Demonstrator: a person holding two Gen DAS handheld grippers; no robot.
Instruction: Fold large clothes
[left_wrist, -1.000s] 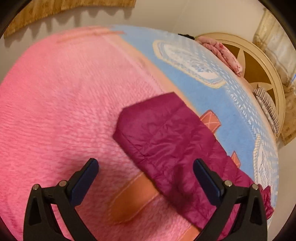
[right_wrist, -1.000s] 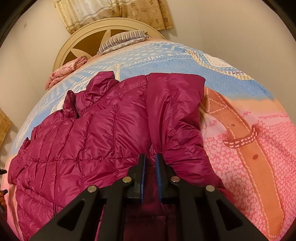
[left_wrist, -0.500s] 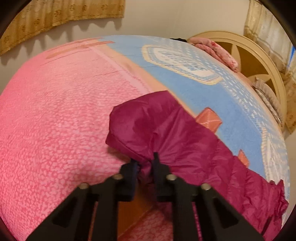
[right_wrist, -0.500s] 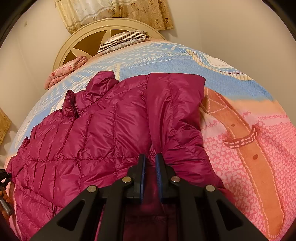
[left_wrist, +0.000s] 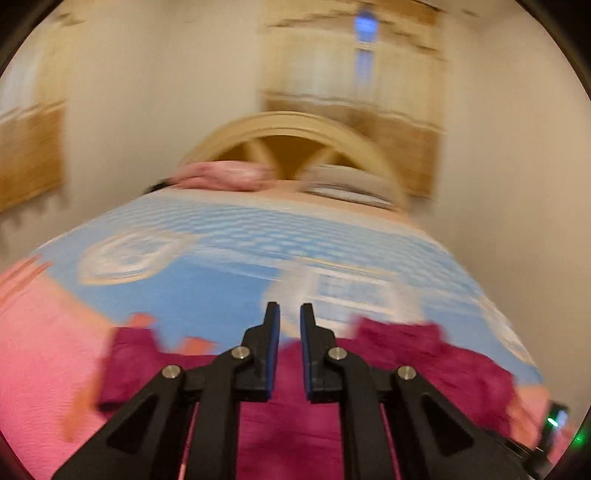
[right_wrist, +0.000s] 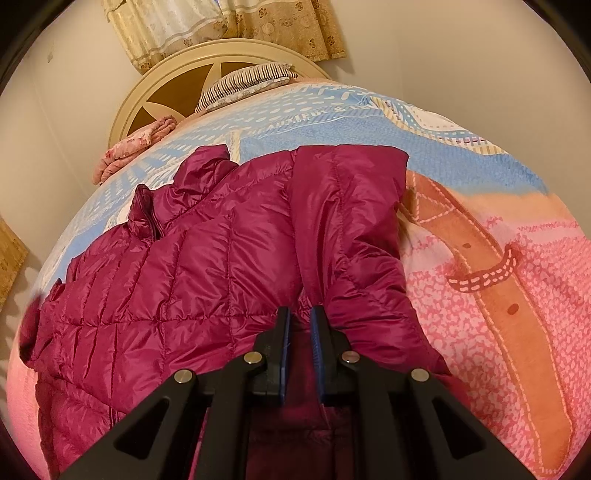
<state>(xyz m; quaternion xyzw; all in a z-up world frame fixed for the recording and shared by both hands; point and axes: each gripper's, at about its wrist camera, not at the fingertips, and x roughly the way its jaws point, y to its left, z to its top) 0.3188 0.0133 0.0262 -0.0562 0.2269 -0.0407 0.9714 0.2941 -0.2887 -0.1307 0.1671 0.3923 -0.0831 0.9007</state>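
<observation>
A magenta quilted puffer jacket (right_wrist: 192, 280) lies spread on the bed, collar toward the headboard, with its right sleeve (right_wrist: 351, 229) folded over the body. My right gripper (right_wrist: 298, 317) is shut on jacket fabric near the sleeve's lower end. In the blurred left wrist view my left gripper (left_wrist: 287, 314) is shut, its fingers close together, with magenta jacket fabric (left_wrist: 288, 417) drawn up under and between them. The jacket spreads low across that view, with the left sleeve end (left_wrist: 129, 354) at the left.
The bed has a pink, orange and blue blanket (right_wrist: 498, 280). A cream round headboard (right_wrist: 236, 55), a striped pillow (right_wrist: 247, 81) and a folded pink cloth (right_wrist: 136, 144) are at the far end. Walls and curtains (right_wrist: 229, 26) surround the bed.
My left gripper closed on the left sleeve, then swung up and round fast toward the headboard, carrying fabric; its view is blurred. My right gripper stayed shut in place.
</observation>
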